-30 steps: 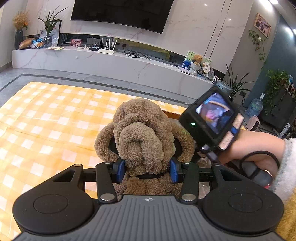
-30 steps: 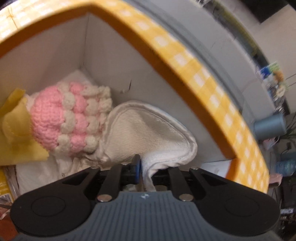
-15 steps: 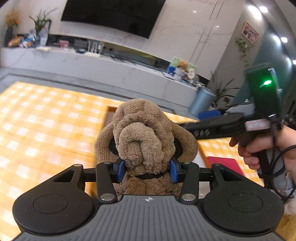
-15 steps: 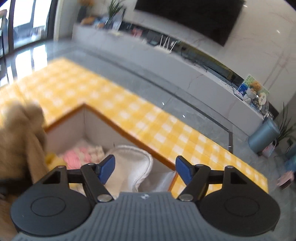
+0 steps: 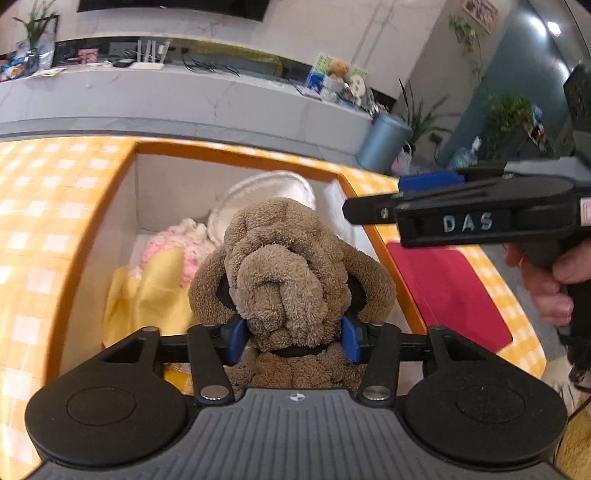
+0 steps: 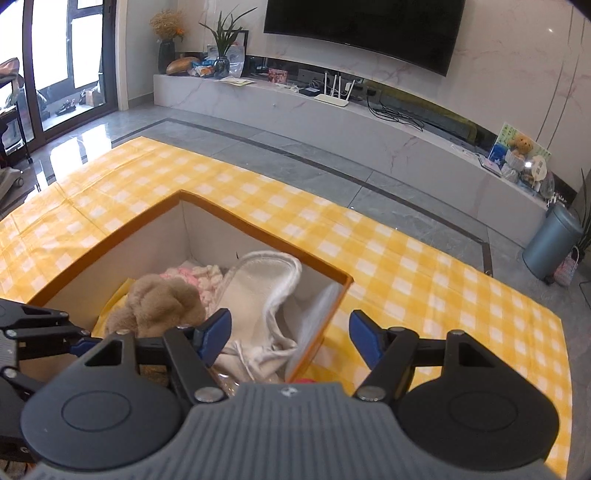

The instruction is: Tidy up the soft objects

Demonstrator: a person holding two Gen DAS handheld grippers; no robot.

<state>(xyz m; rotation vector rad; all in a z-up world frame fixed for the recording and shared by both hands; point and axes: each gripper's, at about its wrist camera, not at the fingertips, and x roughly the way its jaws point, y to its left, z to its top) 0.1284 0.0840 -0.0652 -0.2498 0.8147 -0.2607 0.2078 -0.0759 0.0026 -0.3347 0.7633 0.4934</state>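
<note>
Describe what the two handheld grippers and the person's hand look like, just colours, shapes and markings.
Both are black plastic with a ribbed grey front plate and two round discs. The left gripper and right gripper have blue fingertip pads on black linkage arms. Side on, the right one shows silver "DAS" lettering, a pistol handle and a bare hand.

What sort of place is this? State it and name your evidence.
Most likely a home living room: a wall-mounted television above a long marble media console holding a router, with potted plants and a glazed door nearby.
</note>
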